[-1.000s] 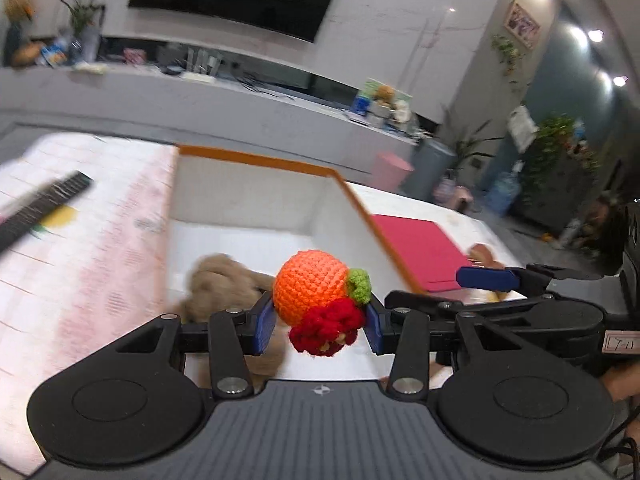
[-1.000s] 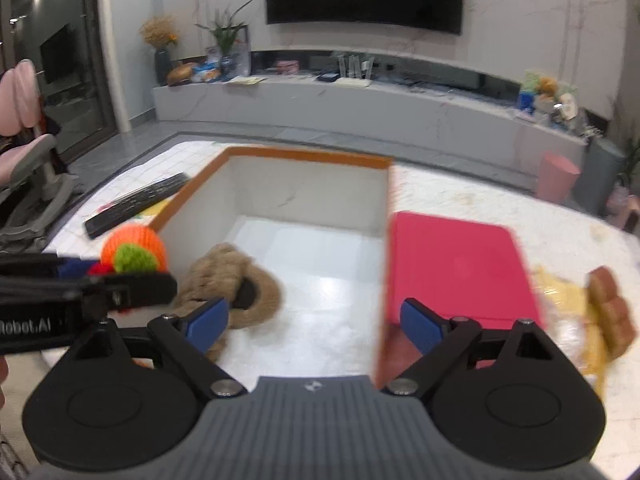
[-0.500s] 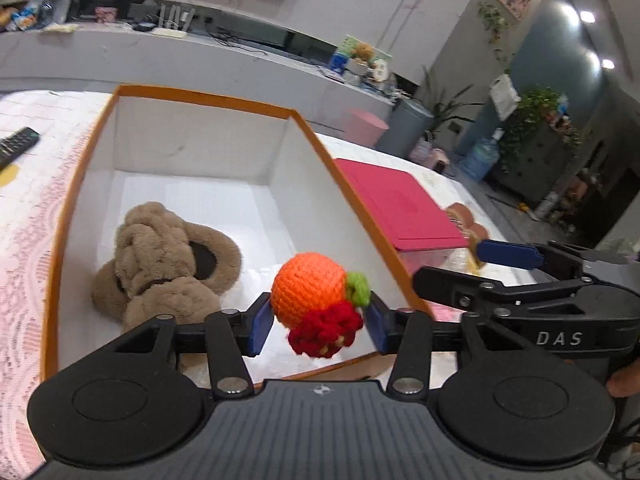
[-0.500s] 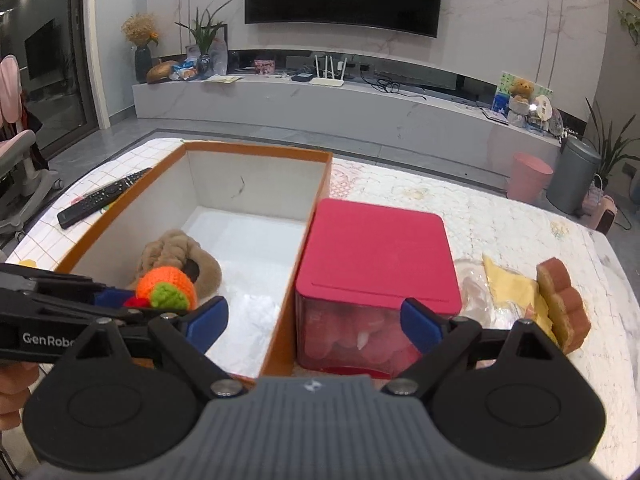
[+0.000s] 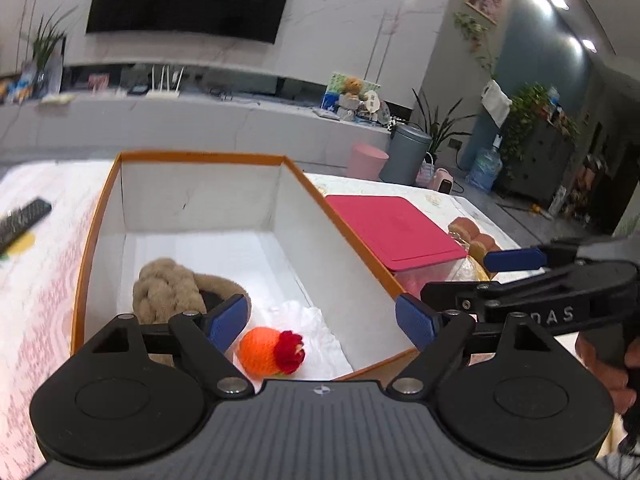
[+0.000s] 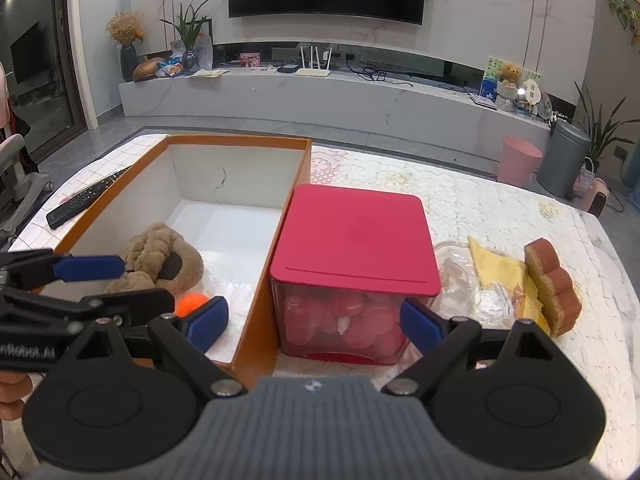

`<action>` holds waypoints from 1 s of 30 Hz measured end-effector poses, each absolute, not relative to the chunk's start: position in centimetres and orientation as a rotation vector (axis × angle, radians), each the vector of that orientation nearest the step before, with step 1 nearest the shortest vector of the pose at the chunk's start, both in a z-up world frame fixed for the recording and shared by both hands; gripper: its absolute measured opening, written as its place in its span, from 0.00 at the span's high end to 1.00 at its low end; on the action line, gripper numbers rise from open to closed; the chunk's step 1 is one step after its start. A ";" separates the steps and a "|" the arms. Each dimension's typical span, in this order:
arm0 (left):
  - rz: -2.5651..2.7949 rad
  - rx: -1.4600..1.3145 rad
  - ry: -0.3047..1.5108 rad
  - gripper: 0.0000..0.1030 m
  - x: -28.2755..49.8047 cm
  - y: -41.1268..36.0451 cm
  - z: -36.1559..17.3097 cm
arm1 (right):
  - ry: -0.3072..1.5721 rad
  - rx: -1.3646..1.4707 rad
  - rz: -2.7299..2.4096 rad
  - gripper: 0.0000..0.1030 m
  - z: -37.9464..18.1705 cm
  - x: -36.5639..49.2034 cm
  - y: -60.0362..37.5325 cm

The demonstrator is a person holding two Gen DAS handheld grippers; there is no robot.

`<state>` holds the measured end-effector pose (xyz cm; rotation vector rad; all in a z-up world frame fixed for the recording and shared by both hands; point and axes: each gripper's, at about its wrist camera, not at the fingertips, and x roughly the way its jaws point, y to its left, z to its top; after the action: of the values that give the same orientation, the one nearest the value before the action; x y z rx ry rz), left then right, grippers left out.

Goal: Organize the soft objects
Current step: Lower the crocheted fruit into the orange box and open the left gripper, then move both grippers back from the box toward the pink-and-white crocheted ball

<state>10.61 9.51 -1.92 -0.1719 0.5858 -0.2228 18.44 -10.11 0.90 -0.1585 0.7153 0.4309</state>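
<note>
A crocheted orange ball with a red flower [image 5: 268,350] lies loose on the white floor of the orange-rimmed box [image 5: 200,157], next to a brown plush slipper [image 5: 180,292]. My left gripper [image 5: 322,320] hangs above the box's near end, its jaws opening wide; the ball lies below them and the pads do not touch it. In the right wrist view the ball [image 6: 192,302] peeks out behind the left gripper's fingers [image 6: 88,268]. My right gripper [image 6: 314,322] stands open and holds nothing, in front of the pink-lidded clear container [image 6: 354,232].
A brown loaf-shaped soft toy [image 6: 550,284], a yellow cloth [image 6: 496,268] and crumpled clear plastic [image 6: 460,276] lie on the table right of the container. A black remote [image 6: 84,200] rests left of the box. A person's hand [image 5: 612,364] shows at the right edge.
The left gripper has opened and the orange ball has dropped from its pads onto the box floor. The right gripper has drawn back from the box and container, still open.
</note>
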 end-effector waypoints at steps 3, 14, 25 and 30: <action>-0.235 -0.165 0.564 0.04 10.3 9.2 -1.7 | 0.716 -0.170 0.426 0.11 1.0 18.3 -10.3; -0.263 -0.155 0.528 0.02 9.3 8.8 -0.3 | 0.710 -0.243 0.401 0.11 2.1 17.7 -11.7; -0.312 -0.134 0.450 0.00 7.6 6.5 1.4 | 0.701 -0.318 0.365 0.11 3.5 16.5 -15.5; -0.321 -0.135 0.428 0.00 6.9 4.5 1.8 | 0.711 -0.271 0.328 0.11 3.5 16.1 -18.5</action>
<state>6.91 4.46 1.83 -0.1352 0.4276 -0.3213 16.06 -18.53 3.48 -0.2709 0.7111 0.3278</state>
